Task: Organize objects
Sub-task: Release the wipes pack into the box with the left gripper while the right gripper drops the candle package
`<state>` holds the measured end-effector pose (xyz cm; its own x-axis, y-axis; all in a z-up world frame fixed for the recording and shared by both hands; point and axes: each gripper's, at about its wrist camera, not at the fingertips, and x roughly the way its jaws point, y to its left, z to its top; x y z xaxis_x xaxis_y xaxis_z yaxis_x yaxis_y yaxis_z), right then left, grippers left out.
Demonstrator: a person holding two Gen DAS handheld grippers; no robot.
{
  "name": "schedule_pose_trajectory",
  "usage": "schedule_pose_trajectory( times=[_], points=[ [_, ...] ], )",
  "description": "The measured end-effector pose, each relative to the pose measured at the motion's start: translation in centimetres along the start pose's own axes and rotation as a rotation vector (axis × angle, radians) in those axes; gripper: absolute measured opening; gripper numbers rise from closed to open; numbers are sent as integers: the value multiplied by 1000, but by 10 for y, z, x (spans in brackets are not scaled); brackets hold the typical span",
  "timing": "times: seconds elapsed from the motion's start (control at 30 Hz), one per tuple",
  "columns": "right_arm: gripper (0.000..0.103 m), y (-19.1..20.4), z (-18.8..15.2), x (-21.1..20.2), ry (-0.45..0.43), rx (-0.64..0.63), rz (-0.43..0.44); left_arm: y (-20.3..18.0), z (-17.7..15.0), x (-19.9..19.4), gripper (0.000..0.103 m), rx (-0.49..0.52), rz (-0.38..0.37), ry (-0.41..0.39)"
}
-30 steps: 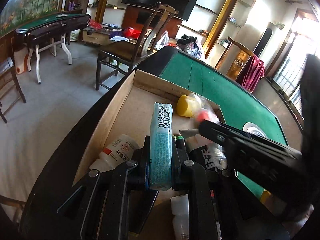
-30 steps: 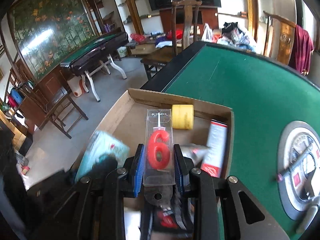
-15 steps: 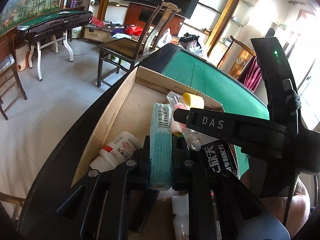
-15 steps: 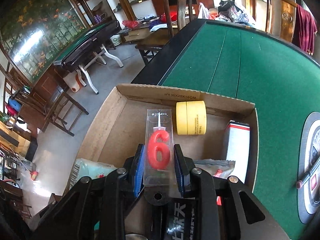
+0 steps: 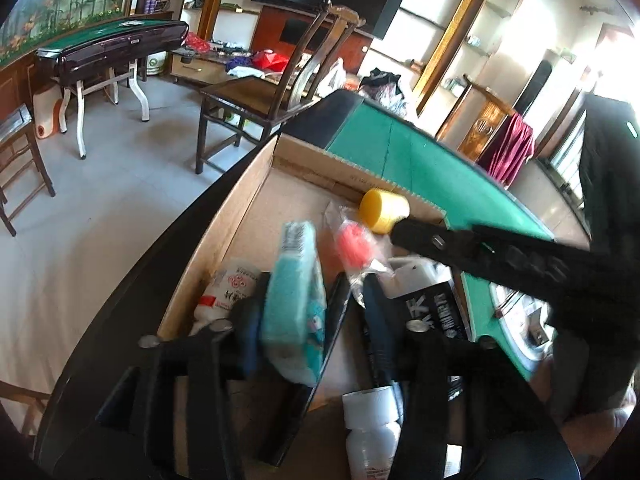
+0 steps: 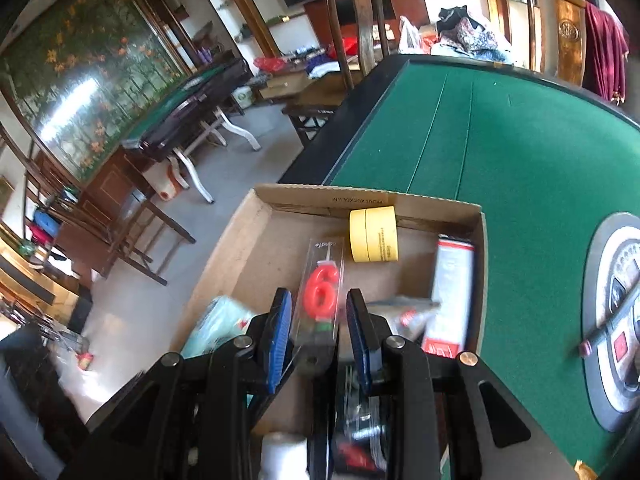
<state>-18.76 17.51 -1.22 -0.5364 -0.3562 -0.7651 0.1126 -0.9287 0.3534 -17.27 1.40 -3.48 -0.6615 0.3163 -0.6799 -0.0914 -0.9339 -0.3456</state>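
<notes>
Left gripper [image 5: 308, 312]: jaws spread; teal packet [image 5: 292, 300] loose between them, tilted, over the cardboard box [image 5: 240, 216].
Right gripper [image 6: 320, 320]: jaws parted; clear "6" candle pack [image 6: 322, 288] between them, whether touching is unclear.
Box: on the green surface [image 6: 520, 152], holding yellow tape roll [image 6: 374, 234], white bottle [image 5: 228, 292].

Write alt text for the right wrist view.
The right gripper, jaws open, straddles a red "6" candle pack over a cardboard box on a green table. A yellow tape roll lies by the far wall.
</notes>
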Motion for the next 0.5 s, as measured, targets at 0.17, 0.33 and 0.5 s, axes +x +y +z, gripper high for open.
schedule_pose_trajectory(
  times=[0.17, 0.33, 0.5],
  points=[
    [29, -18, -31, -37, -45, 34, 56, -2, 3, -21, 55, -16, -60, -100],
    [29, -52, -56, -59, -54, 104, 91, -12, 1, -26, 56, 32, -80, -128],
    [29, -80, -73, -75, -69, 139, 85, -21, -1, -27, 56, 69, -73, -141]
  ],
)
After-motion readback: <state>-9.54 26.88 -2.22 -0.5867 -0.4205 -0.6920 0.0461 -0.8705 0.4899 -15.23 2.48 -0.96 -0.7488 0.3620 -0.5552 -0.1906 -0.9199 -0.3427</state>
